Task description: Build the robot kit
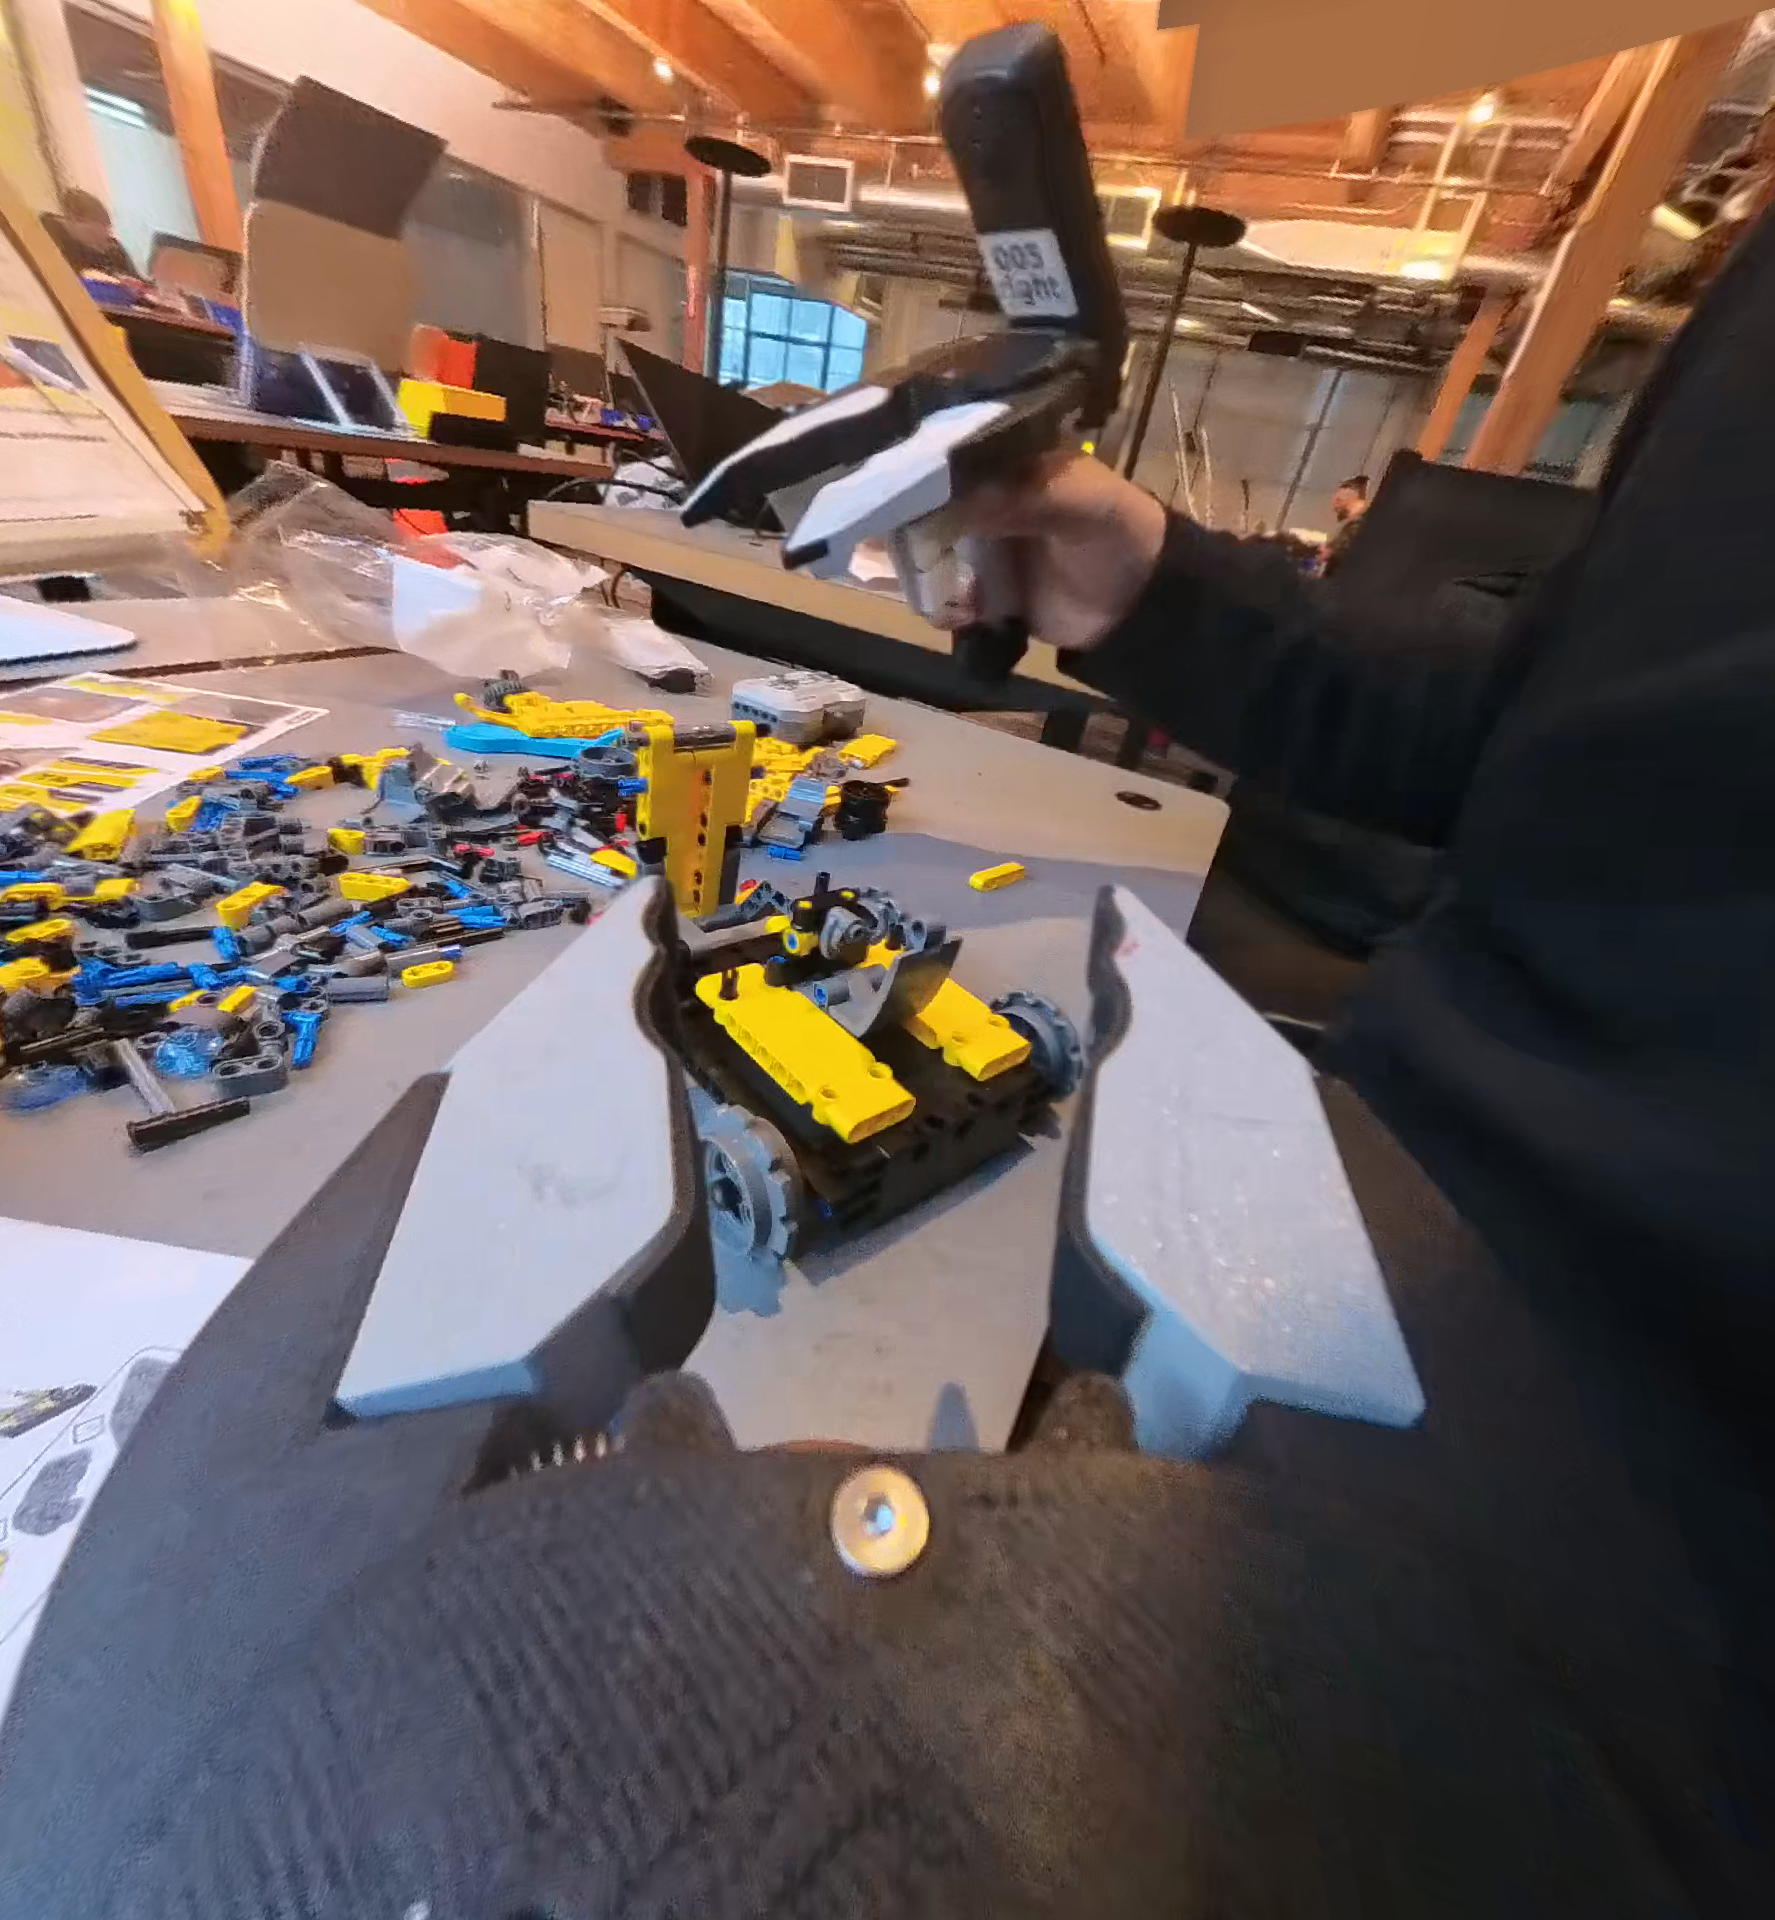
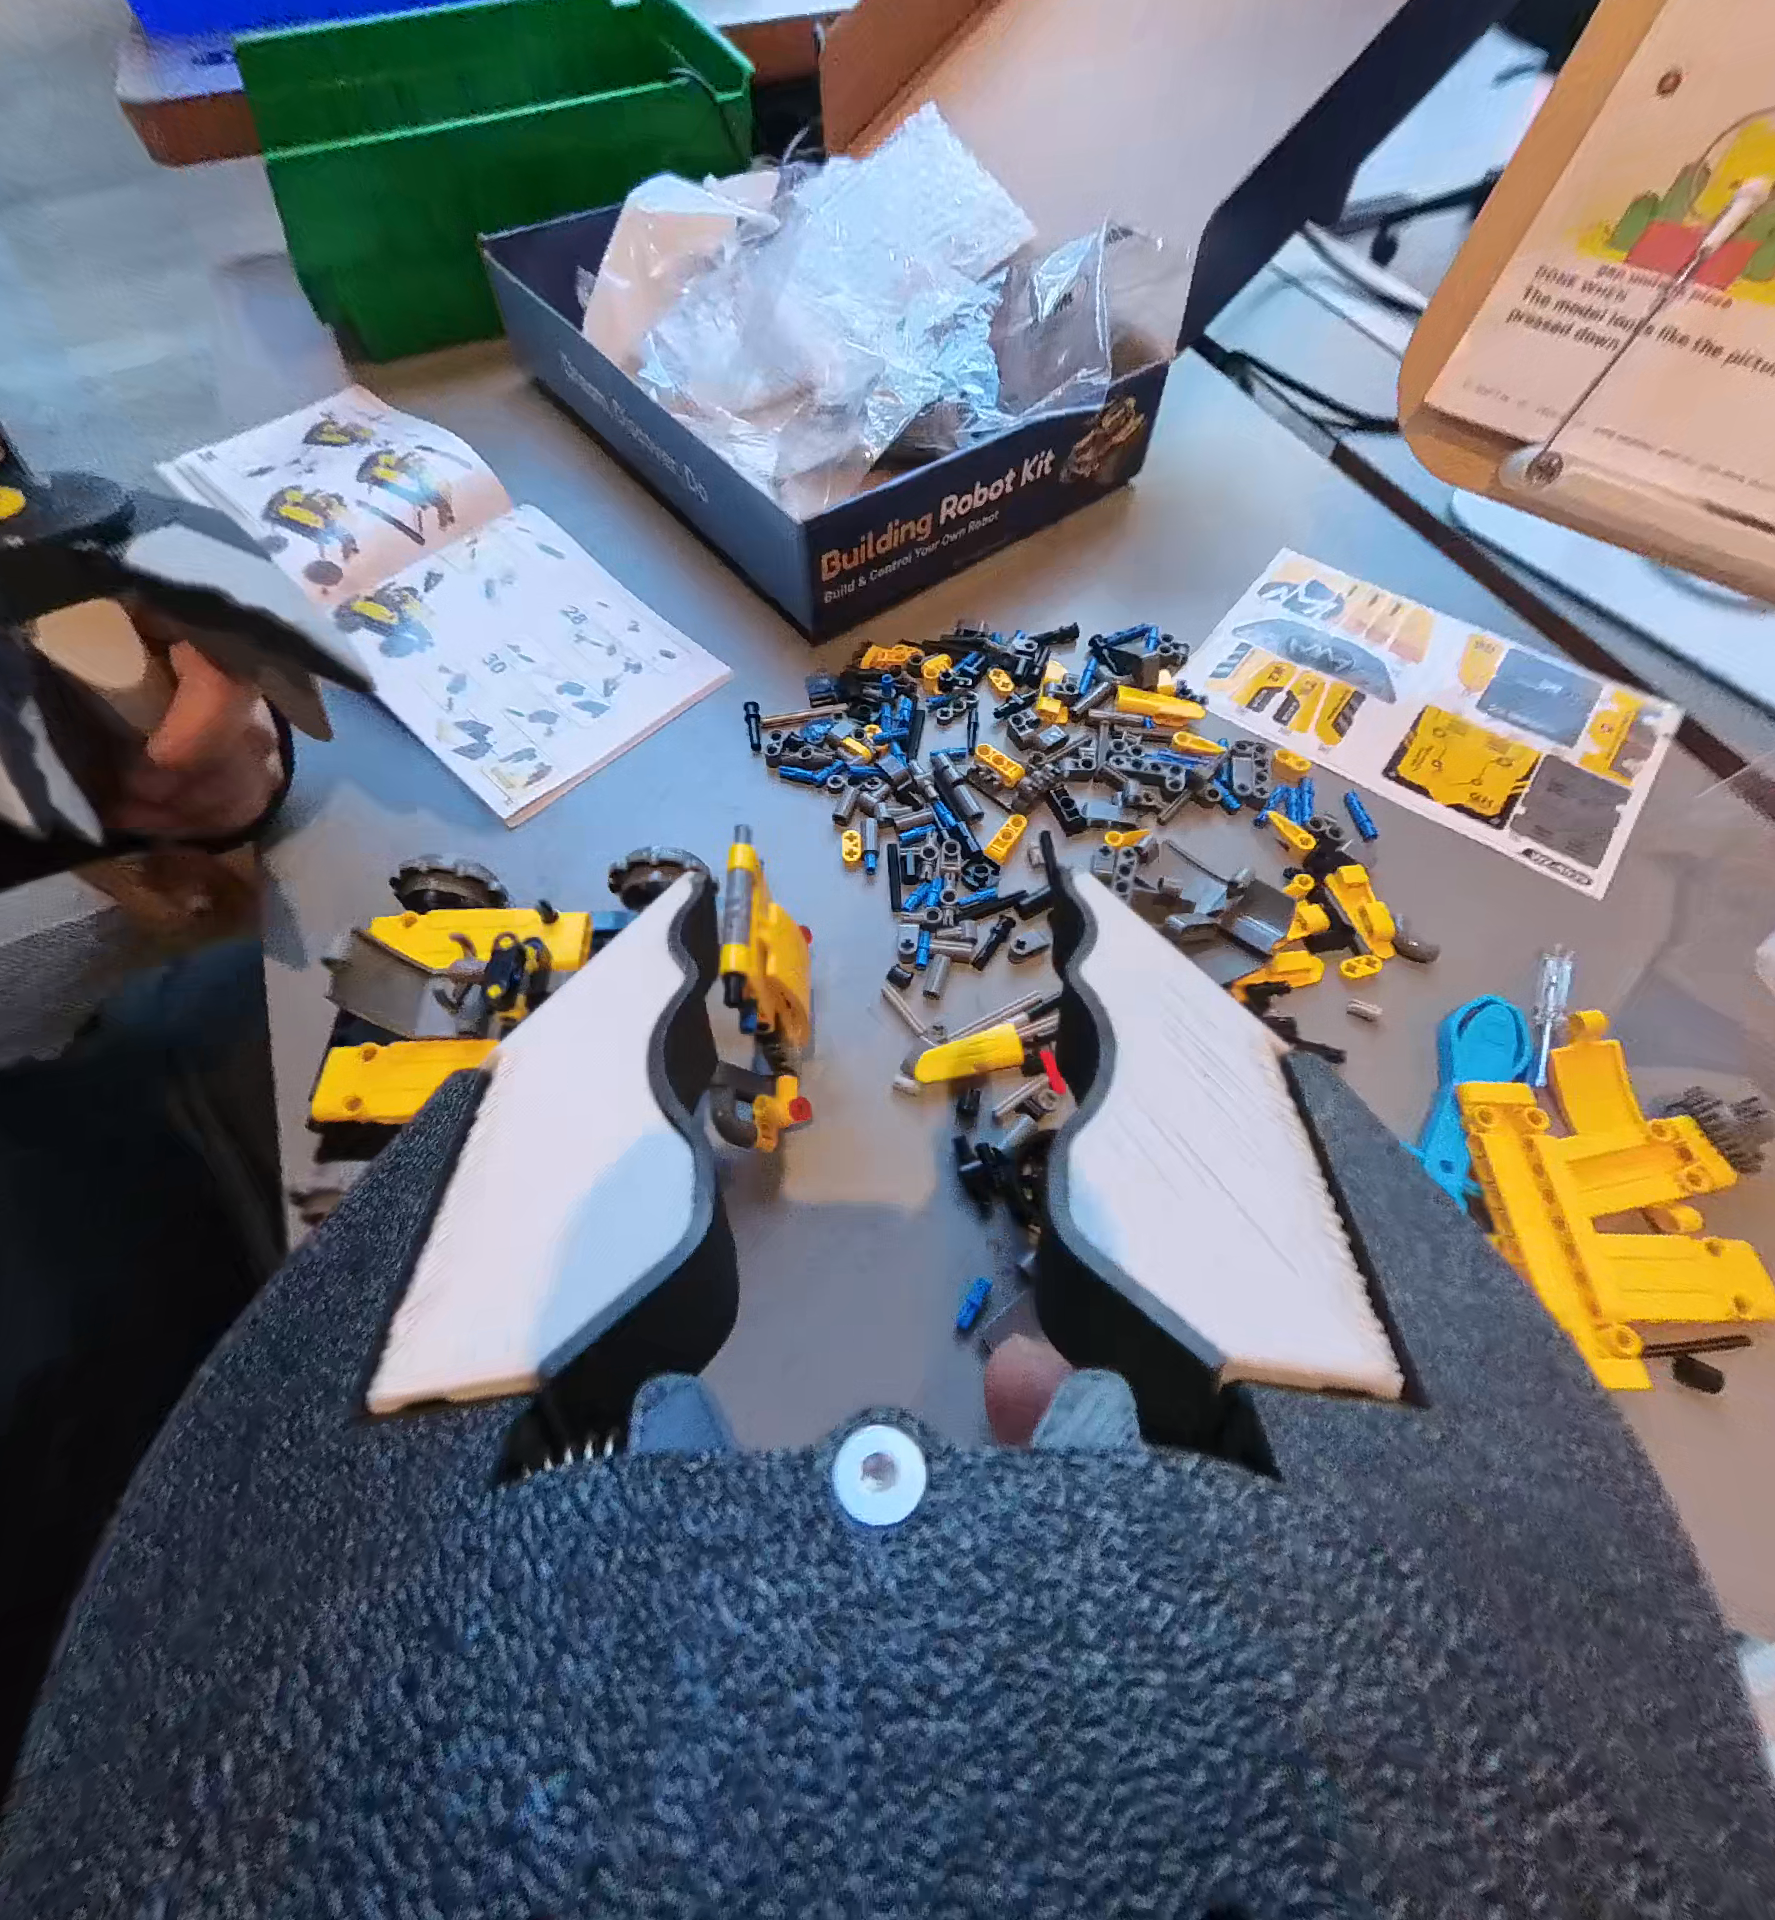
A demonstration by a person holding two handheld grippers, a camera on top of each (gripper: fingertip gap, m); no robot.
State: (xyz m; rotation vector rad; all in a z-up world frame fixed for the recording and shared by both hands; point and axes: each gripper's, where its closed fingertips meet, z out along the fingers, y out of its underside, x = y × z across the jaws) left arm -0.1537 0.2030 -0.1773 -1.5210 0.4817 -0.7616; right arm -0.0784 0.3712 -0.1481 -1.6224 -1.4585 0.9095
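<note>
Left wrist view: left gripper (image 1: pixel 883 935) spread wide, holding nothing, low over the grey bench (image 1: pixel 966 1340). Between its fingers, ahead of the tips, sits a half-built yellow-and-black tracked vehicle (image 1: pixel 862 1070) with grey sprocket wheels; I cannot tell if the left finger (image 1: pixel 561 1122) touches its side. Just beyond the tips stands an upright yellow block assembly (image 1: pixel 696 810); ahead and to the left is a loose pile of small parts (image 1: pixel 239 925).

Right gripper (image 1: pixel 748 520) shows raised in the air ahead and above, held in a hand (image 1: pixel 1070 561). Right wrist view: its own fingers are set well apart and empty (image 2: pixel 872 904), looking down on the same pile (image 2: pixel 1049 769). Left of its left finger lies the vehicle; the yellow block assembly is at that fingertip. Right of it a flat yellow frame (image 2: pixel 1600 1195) lies on a blue tool (image 2: pixel 1475 1049). Farther ahead: an open instruction booklet (image 2: pixel 447 592), a dark kit box (image 2: pixel 831 416) stuffed with clear bags, a sticker sheet (image 2: pixel 1434 717), a green bin (image 2: pixel 488 156).

Risks (judgement): closing on the vehicle could press the exposed gears and thin black pins on top and pop pieces off, or roll it on its wheels out of the grip. A sweep of either finger near the pile would scatter the small pins off the bench.
</note>
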